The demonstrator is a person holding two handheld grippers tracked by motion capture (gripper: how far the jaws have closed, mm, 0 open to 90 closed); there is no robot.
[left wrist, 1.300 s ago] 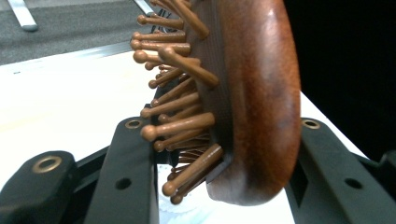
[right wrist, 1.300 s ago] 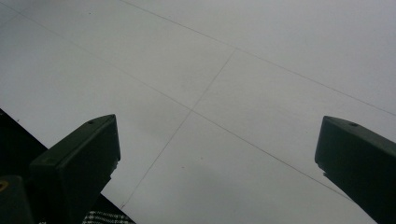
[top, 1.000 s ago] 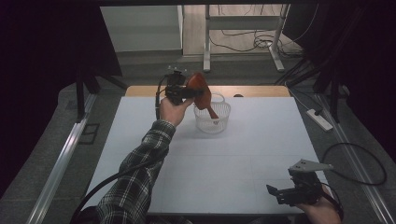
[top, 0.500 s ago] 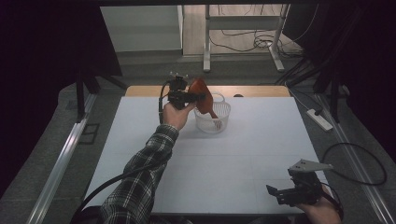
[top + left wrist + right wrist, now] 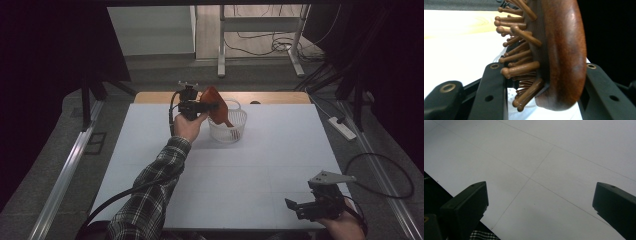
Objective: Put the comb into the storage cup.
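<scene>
A dim room with cables on the floor lay behind a white desk (image 5: 150, 150), and near the desk's far edge stood a small white basket (image 5: 231, 131), which serves as the landmark here. Just left of the basket the left gripper (image 5: 200, 106) was raised above the desk, its jaws clamped on a brown wooden hairbrush (image 5: 216, 104). The brush head stood over the basket's left rim, and its handle slanted down into the basket. In the left gripper view the hairbrush (image 5: 559, 50) sat between the two black jaws, one jaw against the pegs and the other against the smooth rounded back.

The brush looked stiff and fairly light, and unlikely to break from a short drop. Its polished back seemed slippery, and the pegs offered an uneven seat, so a hold across the head could twist; the narrow handle would probably give a surer purchase.

Well away from the basket, at the near right corner of the desk, the right gripper (image 5: 312, 206) rested in the person's hand. Its jaws stood wide apart with nothing between them, pointed at bare desk.
</scene>
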